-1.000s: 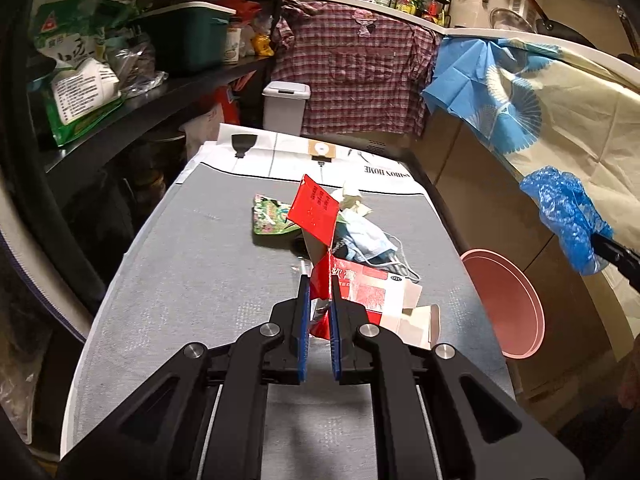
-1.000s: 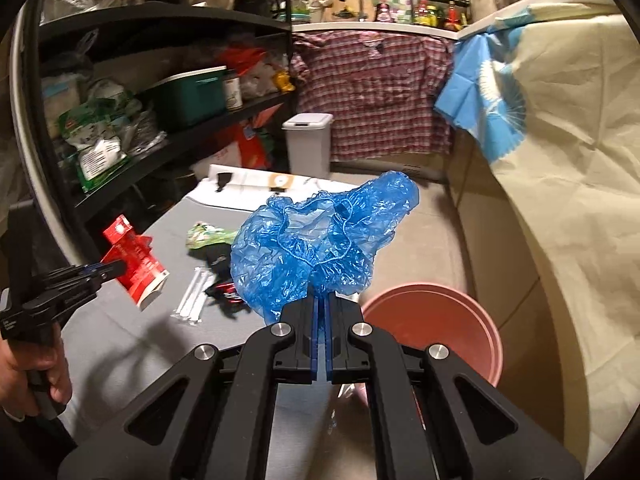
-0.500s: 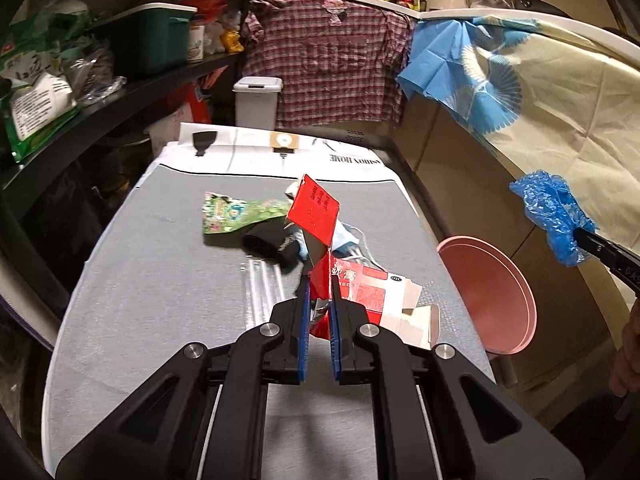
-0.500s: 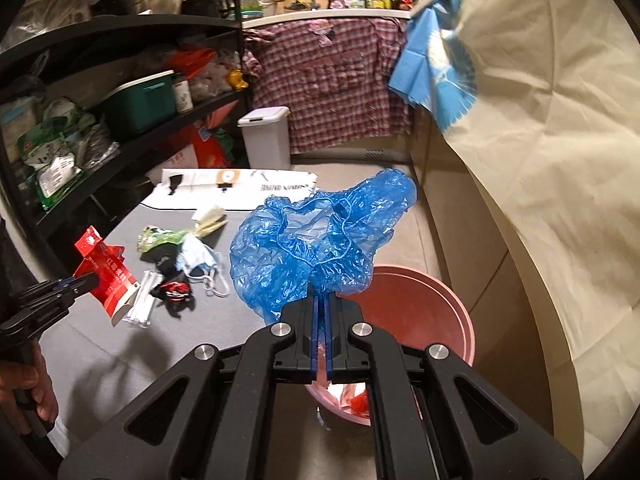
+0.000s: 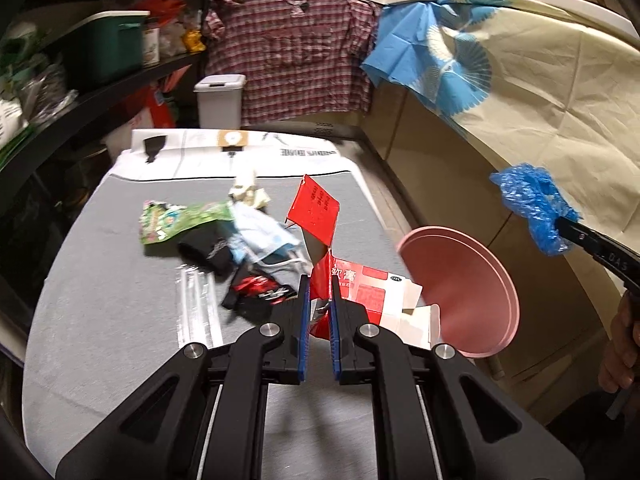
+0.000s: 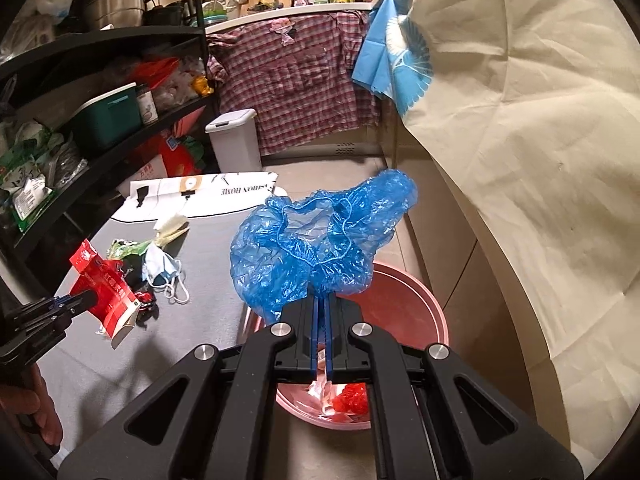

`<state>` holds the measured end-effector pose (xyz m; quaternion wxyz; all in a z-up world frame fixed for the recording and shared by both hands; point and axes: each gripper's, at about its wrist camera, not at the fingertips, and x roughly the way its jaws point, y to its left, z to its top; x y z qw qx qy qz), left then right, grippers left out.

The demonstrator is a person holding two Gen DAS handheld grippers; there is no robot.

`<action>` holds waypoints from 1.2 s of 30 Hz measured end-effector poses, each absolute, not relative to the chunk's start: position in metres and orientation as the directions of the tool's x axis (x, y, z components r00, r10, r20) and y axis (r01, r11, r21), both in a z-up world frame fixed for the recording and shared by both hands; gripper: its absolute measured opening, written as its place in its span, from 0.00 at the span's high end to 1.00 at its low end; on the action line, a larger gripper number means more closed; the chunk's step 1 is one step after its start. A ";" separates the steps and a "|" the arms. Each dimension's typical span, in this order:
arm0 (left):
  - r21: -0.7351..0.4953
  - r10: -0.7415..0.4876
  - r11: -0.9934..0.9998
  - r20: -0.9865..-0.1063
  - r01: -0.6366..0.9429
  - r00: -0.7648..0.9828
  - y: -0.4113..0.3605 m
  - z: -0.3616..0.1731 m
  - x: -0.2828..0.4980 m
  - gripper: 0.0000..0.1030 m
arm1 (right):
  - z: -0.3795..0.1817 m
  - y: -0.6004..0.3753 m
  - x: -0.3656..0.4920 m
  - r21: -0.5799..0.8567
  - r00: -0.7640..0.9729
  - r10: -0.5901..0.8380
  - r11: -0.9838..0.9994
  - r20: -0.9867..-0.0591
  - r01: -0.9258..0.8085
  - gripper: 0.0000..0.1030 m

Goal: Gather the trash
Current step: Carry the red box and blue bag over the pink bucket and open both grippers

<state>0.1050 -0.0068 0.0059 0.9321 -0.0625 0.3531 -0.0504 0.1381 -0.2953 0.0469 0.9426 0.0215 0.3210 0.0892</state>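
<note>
My left gripper [image 5: 319, 280] is shut on a torn red carton [image 5: 360, 284] and holds it above the grey board [image 5: 100, 300]; the carton also shows in the right wrist view [image 6: 106, 284]. My right gripper [image 6: 322, 300] is shut on a crumpled blue plastic cover [image 6: 316, 240] and holds it over the pink basin [image 6: 408, 308], which has red and pale trash inside. From the left wrist view the blue plastic cover [image 5: 532, 206] hangs right of the basin [image 5: 460, 288]. On the board lie a face mask [image 5: 264, 236], a green wrapper [image 5: 176, 220], a black item [image 5: 208, 252] and clear straws [image 5: 196, 308].
A black shelf rack [image 6: 100, 80] with bags and a green box lines the left side. A white lidded bin [image 6: 236, 140] stands at the far end under a plaid shirt [image 6: 296, 80]. A cream cloth [image 6: 540, 160] covers the right wall.
Both grippers have moved right with their loads. The blue cover now hangs over the basin, and the red carton is nearer the board's right edge.
</note>
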 end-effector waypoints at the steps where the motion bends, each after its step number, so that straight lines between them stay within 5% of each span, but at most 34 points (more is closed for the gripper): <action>1: -0.153 -0.149 0.986 -0.654 0.063 0.742 -0.012 0.006 0.107 0.92 | 0.046 -0.296 0.139 0.104 0.776 0.183 0.983 -0.603 -0.151 0.98; 36: -0.166 -0.313 0.944 -0.729 0.286 0.608 -0.138 -0.056 0.192 0.92 | 0.000 -0.325 0.208 0.160 0.710 0.149 0.986 -0.689 -0.052 0.98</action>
